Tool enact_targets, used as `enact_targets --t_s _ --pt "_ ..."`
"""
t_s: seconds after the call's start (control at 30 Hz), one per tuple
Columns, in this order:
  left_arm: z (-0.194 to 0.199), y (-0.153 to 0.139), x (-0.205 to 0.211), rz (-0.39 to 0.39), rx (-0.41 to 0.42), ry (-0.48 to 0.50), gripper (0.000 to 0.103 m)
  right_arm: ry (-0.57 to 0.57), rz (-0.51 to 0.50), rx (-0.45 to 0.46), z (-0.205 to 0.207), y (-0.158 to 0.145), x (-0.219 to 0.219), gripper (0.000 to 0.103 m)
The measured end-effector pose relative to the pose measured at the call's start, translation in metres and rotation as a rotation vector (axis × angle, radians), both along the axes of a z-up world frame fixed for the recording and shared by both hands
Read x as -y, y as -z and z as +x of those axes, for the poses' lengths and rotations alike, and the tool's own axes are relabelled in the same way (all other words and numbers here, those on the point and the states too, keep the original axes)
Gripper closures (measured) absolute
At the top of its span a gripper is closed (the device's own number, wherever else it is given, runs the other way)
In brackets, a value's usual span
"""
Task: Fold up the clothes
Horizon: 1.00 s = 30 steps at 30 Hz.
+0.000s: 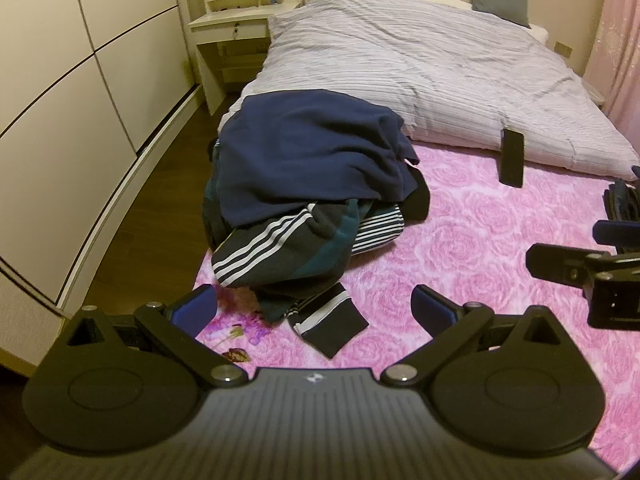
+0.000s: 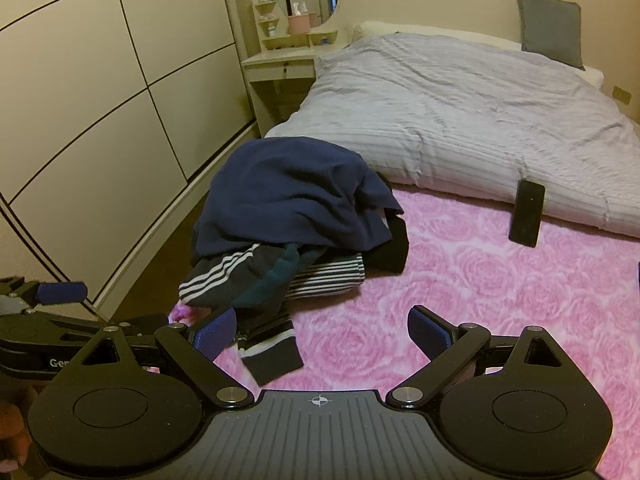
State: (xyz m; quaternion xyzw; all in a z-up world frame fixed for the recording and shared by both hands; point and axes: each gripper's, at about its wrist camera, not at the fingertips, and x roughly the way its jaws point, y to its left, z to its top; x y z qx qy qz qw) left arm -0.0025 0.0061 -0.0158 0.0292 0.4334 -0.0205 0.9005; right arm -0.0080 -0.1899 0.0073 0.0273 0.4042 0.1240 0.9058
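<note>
A pile of clothes (image 1: 312,184) lies on the pink rose blanket (image 1: 500,232) at the bed's left side. A navy garment (image 1: 312,152) tops it, over a dark jacket with white stripes (image 1: 272,248) whose cuffed sleeve (image 1: 328,320) trails toward me. The pile also shows in the right wrist view (image 2: 292,216), with the sleeve cuff (image 2: 272,354). My left gripper (image 1: 314,308) is open and empty, just in front of the cuff. My right gripper (image 2: 320,330) is open and empty, hovering near the cuff. The right gripper shows at the left view's right edge (image 1: 592,272).
A black phone (image 1: 512,158) leans against the grey striped duvet (image 1: 420,64); it also shows in the right view (image 2: 527,212). Dark items (image 1: 624,200) lie at the bed's right edge. Wardrobe doors (image 1: 60,80) and a dressing table (image 1: 236,28) stand left, beyond a strip of floor.
</note>
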Motion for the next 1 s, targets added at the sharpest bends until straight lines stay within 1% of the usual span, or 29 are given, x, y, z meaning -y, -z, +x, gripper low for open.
enact_targets --t_s 0.1,0.27,0.4,0.5,0.6,0.77,0.87,1.0 --pt "-0.002 0.001 0.000 -0.001 0.006 0.015 0.002 -0.052 -0.024 0.027 -0.001 0.004 0.001 0.008" --pt "-0.001 0.004 -0.006 0.046 0.009 0.013 0.002 -0.165 -0.080 0.081 0.009 0.015 0.004 0.008" --pt "0.006 0.008 -0.018 0.092 0.022 -0.002 0.002 -0.227 -0.089 0.097 0.043 0.034 0.010 0.008" --pt "0.020 0.012 -0.033 0.091 0.038 0.003 0.002 -0.248 -0.098 0.105 0.076 0.047 0.011 0.008" --pt "0.047 0.024 -0.048 0.085 0.041 0.030 0.002 -0.256 -0.137 0.115 0.114 0.058 0.003 0.008" --pt "0.119 0.065 -0.063 0.082 0.034 0.119 0.002 -0.265 -0.200 0.134 0.174 0.074 -0.012 0.008" --pt "0.162 0.091 -0.069 0.049 0.034 0.147 0.002 -0.290 -0.234 0.146 0.209 0.090 -0.020 0.008" --pt "0.206 0.123 -0.075 0.030 0.025 0.196 0.002 -0.335 -0.313 0.140 0.257 0.119 -0.036 0.008"
